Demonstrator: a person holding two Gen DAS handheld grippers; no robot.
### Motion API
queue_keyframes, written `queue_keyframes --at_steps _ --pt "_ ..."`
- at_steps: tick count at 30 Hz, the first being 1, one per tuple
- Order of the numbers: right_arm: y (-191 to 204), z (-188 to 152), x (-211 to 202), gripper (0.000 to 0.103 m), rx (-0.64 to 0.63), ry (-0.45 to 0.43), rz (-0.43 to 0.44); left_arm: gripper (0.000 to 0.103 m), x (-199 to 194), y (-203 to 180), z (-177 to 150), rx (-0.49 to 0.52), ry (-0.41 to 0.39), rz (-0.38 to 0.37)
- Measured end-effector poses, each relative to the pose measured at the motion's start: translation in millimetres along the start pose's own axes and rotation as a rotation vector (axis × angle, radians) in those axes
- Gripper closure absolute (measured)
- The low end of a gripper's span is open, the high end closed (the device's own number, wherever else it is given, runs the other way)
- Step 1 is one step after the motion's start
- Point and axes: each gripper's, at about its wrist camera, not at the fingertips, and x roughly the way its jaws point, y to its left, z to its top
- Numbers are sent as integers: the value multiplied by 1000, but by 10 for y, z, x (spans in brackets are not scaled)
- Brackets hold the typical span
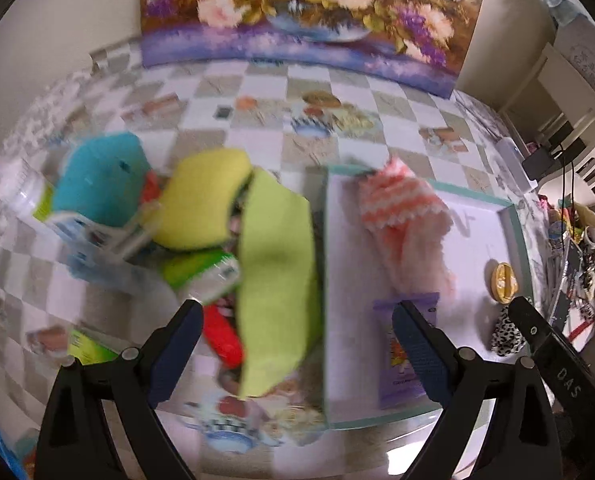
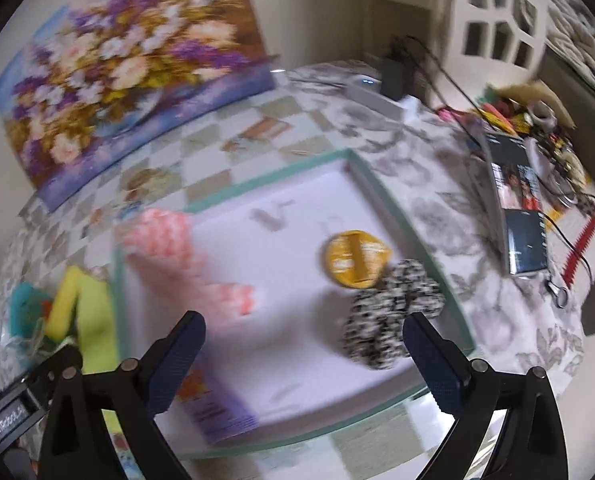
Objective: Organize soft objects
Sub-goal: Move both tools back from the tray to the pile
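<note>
While I look: both grippers hang above the tray.
Left gripper: jaws apart, holding nothing.
Right gripper: jaws apart, holding nothing.
Pink cloth: inside the tray.
Spotted scrunchie: inside the tray.
Green cloth: beside the tray.

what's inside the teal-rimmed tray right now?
In the tray: pink-striped cloth, yellow round tin, black-and-white spotted scrunchie, purple packet. Whatever lies under the cloth is hidden.

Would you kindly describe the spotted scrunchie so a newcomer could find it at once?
Find the shallow white tray with teal edges. The scrunchie lies in it near the right rim, beside the round yellow disc. It alone is black-and-white speckled.
</note>
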Motion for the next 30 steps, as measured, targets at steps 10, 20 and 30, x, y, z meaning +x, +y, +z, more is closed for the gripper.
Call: queue_keyframes --at_steps 10,20,30 --pt "683 -222 -61 2 -138 46 111 8 -279 498 -5 31 -63 164" --pt "1321 -529 -48 2 -292 93 200 8 -212 1176 -123 -68 -16 177" --pt "1780 -740 29 2 -416 132 278 8 158 2232 -391 -377 111 82"
